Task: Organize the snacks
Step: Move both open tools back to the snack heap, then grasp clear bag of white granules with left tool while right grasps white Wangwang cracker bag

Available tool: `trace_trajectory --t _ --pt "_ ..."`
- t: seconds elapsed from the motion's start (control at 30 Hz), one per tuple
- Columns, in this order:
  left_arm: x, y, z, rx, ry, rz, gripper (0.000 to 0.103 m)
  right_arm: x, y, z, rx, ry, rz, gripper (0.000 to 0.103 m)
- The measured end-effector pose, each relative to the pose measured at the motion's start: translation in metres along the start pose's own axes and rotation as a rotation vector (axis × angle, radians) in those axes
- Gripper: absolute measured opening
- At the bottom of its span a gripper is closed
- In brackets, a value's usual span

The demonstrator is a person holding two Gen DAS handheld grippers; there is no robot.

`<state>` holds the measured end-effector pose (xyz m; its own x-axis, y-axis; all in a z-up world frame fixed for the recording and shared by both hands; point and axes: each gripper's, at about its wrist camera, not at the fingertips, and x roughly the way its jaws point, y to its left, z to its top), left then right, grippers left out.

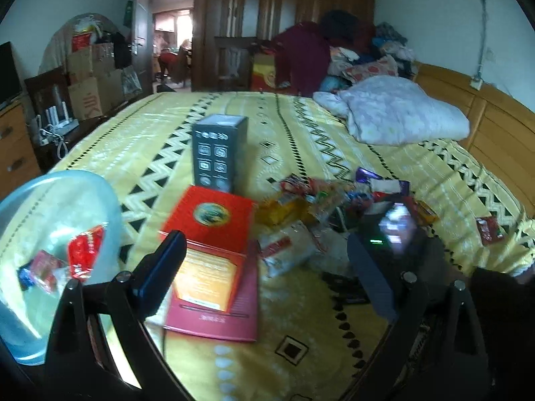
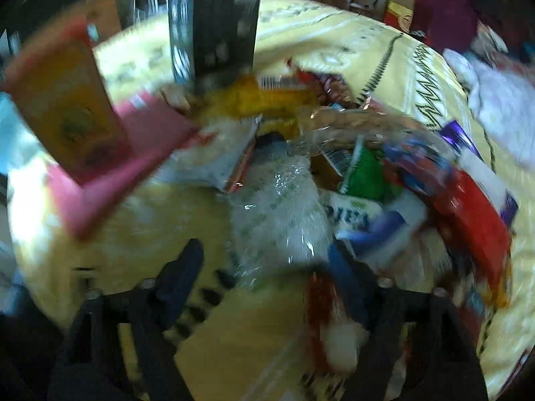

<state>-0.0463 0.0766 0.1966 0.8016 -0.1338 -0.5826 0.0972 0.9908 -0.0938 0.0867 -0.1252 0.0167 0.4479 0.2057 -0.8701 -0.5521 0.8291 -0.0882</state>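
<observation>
While blur smears most print, only stray blue letters legible on a white packet (image 2: 354, 220) in the snack pile (image 1: 321, 210), not enough to give a brand. Red box (image 1: 214, 217) with a round gold emblem, lid folded open, fine print on the orange inner panel unreadable. Dark carton (image 1: 219, 153) upright just behind it, six small white pictograms down its face. Translucent blue tub (image 1: 57, 220) at left, holding a few red wrappers (image 1: 83, 252). Snack pile loose on the yellow patterned bedspread (image 1: 160, 153), right of the red box. Left gripper (image 1: 267, 260) spread wide, nothing between the fingers. Right gripper (image 2: 264, 267) likewise wide and empty, over the clear bag (image 2: 284, 217) at the pile's near edge.
</observation>
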Motion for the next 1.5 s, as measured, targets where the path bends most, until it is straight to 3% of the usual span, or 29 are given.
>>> trace_trajectory --t 0.1,0.17,0.23,0.33,0.5,0.6,0.7,0.83,1.0,1.07,1.17,1.33,1.5 --pt "0.006 -0.017 -0.006 0.041 0.022 -0.036 0.097 0.016 0.002 -0.001 -0.003 -0.013 -0.056 0.085" --pt "0.010 -0.025 -0.008 0.049 0.040 -0.065 0.097 0.010 -0.002 -0.005 0.031 -0.032 -0.062 0.067" --pt "0.015 -0.033 -0.011 0.048 0.060 -0.098 0.097 -0.001 -0.017 -0.010 0.099 -0.048 -0.009 0.037" --pt "0.027 -0.042 -0.020 0.032 0.100 -0.143 0.097 -0.023 -0.030 -0.025 0.154 -0.067 0.059 0.020" --pt "0.051 -0.046 -0.040 -0.009 0.193 -0.163 0.097 -0.056 -0.034 -0.077 0.214 -0.016 0.281 0.020" --pt "0.063 -0.049 -0.049 -0.021 0.238 -0.158 0.097 -0.074 -0.034 -0.113 0.244 0.008 0.322 0.022" --pt "0.080 -0.052 -0.057 -0.047 0.298 -0.186 0.097 -0.093 -0.041 -0.141 0.302 -0.012 0.272 0.059" --pt "0.123 -0.064 -0.067 -0.093 0.395 -0.251 0.098 -0.109 -0.067 -0.162 0.414 -0.055 0.246 0.060" --pt "0.170 -0.084 -0.080 -0.082 0.503 -0.225 0.092 -0.106 -0.086 -0.158 0.486 -0.075 0.264 0.060" --pt "0.179 -0.091 -0.079 -0.096 0.506 -0.228 0.092 -0.108 -0.088 -0.157 0.487 -0.088 0.263 0.060" --pt "0.188 -0.102 -0.081 -0.058 0.505 -0.176 0.094 -0.108 -0.092 -0.160 0.500 -0.092 0.264 0.060" --pt "0.175 -0.088 -0.091 -0.059 0.484 -0.084 0.094 -0.106 -0.095 -0.167 0.518 -0.096 0.279 0.060" --pt "0.164 -0.094 -0.093 -0.045 0.470 -0.090 0.093 -0.106 -0.088 -0.159 0.498 -0.112 0.298 0.061"
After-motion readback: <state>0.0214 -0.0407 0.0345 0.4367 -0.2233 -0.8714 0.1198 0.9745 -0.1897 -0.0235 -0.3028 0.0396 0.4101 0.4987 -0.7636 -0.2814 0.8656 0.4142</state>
